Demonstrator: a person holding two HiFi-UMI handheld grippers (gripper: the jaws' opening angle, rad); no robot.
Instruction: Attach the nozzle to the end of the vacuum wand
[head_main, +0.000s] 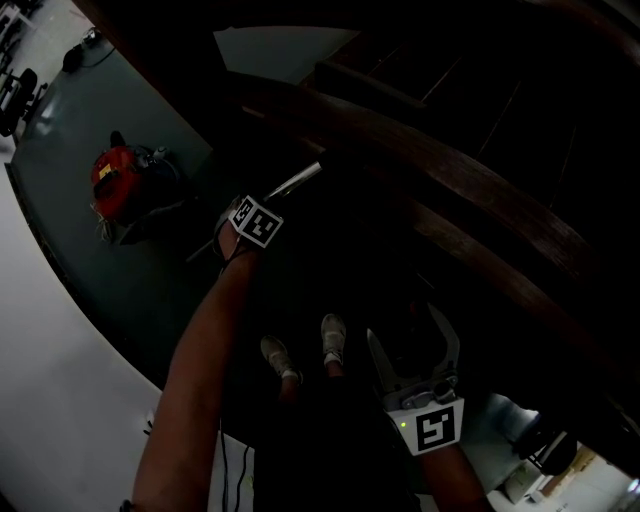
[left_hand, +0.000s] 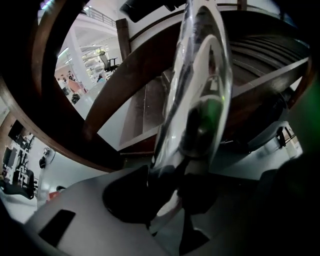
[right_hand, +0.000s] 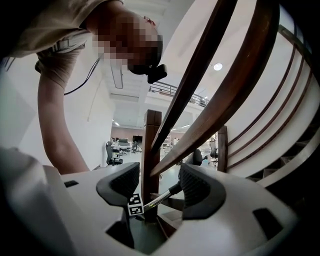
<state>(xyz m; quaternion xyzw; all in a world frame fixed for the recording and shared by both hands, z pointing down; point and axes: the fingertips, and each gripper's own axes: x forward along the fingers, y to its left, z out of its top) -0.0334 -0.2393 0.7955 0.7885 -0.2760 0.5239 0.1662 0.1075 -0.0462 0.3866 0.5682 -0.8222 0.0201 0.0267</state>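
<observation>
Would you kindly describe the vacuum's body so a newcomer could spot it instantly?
Start at the dark floor beside the curved wooden handrail. Near its left edge lies the vacuum body, the only bright red thing there.

readable text: none | brands: none | numbers: none | signs: none

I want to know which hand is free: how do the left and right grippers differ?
The left gripper has the wand between its jaws; the right gripper's jaws stand wide apart with nothing between them. The left gripper is stretched out ahead at arm's length; the right gripper sits close by the person's shoes. Each bears a marker cube.
</observation>
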